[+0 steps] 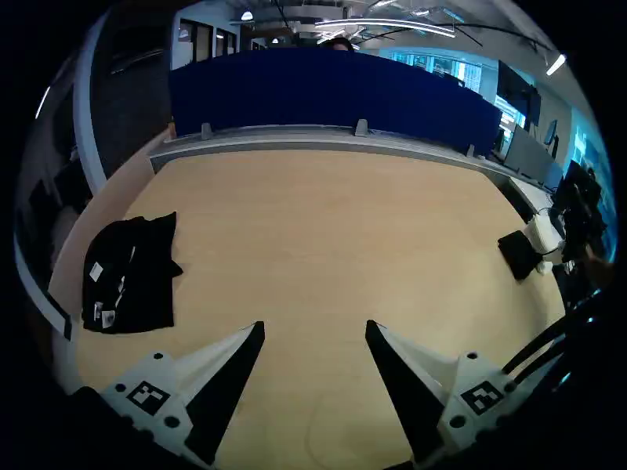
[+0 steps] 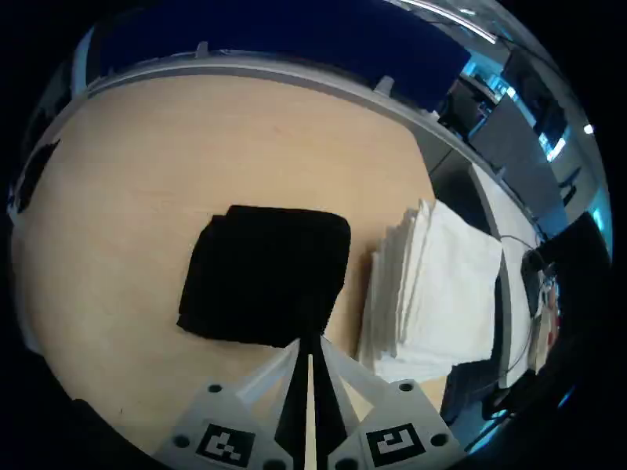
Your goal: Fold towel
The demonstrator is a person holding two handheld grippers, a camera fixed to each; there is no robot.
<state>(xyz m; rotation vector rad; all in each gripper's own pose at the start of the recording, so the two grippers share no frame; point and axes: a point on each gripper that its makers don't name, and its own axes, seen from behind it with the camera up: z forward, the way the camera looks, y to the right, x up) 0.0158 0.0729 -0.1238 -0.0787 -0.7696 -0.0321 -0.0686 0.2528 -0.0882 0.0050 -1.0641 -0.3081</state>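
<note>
A black towel [image 2: 266, 274], folded into a thick square, lies flat on the wooden table [image 2: 157, 157]. My right gripper [image 2: 309, 341] is shut, and its tips meet at the towel's near right edge. Whether any cloth is pinched between them is hidden. In the left gripper view the same black towel [image 1: 519, 252] is small at the far right of the table [image 1: 329, 235]. My left gripper [image 1: 313, 324] hangs open over bare wood with nothing between its fingers.
A stack of folded white towels [image 2: 439, 290] sits just right of the black towel, near the table's edge. A heap of black cloth with white tags [image 1: 129, 274] lies at the left. A blue partition [image 1: 329, 94] runs along the table's far side.
</note>
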